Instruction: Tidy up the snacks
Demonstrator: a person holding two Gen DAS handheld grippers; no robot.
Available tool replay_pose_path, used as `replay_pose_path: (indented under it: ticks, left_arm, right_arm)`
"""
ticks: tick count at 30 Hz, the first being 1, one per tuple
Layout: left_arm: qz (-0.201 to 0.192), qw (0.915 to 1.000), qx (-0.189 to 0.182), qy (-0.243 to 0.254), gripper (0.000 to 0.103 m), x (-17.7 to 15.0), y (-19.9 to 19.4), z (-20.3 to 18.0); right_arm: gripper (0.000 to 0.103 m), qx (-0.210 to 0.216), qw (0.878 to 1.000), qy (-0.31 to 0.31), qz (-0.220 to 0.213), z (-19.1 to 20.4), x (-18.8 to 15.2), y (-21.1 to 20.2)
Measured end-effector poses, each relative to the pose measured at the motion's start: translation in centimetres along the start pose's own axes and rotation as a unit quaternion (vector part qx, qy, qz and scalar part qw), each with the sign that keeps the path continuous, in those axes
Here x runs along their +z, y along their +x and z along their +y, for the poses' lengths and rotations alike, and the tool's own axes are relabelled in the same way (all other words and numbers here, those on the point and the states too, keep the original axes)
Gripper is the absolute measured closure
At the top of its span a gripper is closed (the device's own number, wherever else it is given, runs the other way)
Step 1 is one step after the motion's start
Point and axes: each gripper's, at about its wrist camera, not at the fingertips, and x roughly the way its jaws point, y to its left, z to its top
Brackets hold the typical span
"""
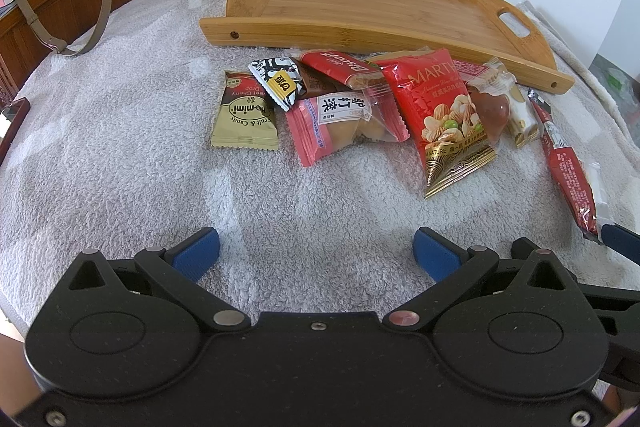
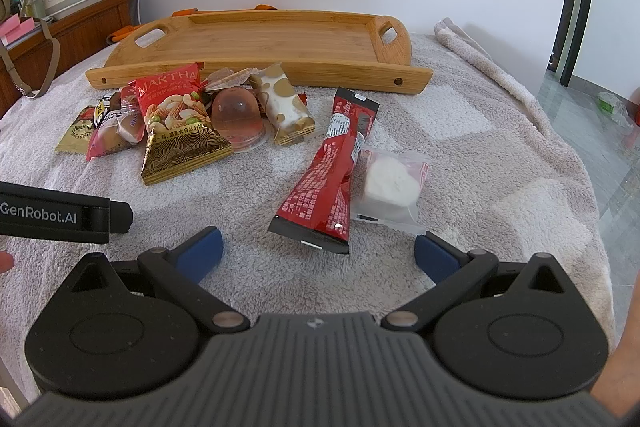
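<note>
Right tool (image 2: 316, 253) spread, snack pile (image 2: 168, 123) overlapping, labels hidden

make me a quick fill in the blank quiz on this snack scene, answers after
1. The bamboo tray holds ____ snacks.
2. Both the left gripper and the right gripper have their jaws ____.
3. The long red packet lies beside a clear-wrapped ____ cake.
4. The Martha nut bag is red and ____.

Answers: no; open; white; gold

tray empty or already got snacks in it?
Empty. The wooden tray shows only bare bamboo floor in both views; every snack, including the Martha nut bag, lies on the towel in front of it.
</note>
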Motion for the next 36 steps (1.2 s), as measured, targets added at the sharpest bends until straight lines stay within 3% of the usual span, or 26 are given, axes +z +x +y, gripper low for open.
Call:
replay_pose_path:
  ticks: [20,25,31,36]
  left_arm:
    - [-0.004,1.0000,0.007,0.004,0.000,0.0,-0.5,-0.5]
    - [-0.025,0.9996,0.008,-0.012,0.000,-0.5,-0.5,-0.3]
    - [-0.012,0.9997,0.003,-0.020,0.000,0.2,-0.7,0.0]
    - [-0.042,0.9989,-0.021,-0.003,0.010,0.7,-1.9,0.8]
  right_arm:
    - [0.000,-0.014,1.000,0.017,-0.001,0.2,-0.1,0.0]
    - [0.000,-0.018,1.000,0.019,0.011,0.3,0.4,0.1]
    - [0.005,0.006,1.000,0.008,0.007,-0.3,1.0,-0.4]
    - [0.011,0.043,0.999,-0.032,-0.002,-0.8,2.9,-1.5]
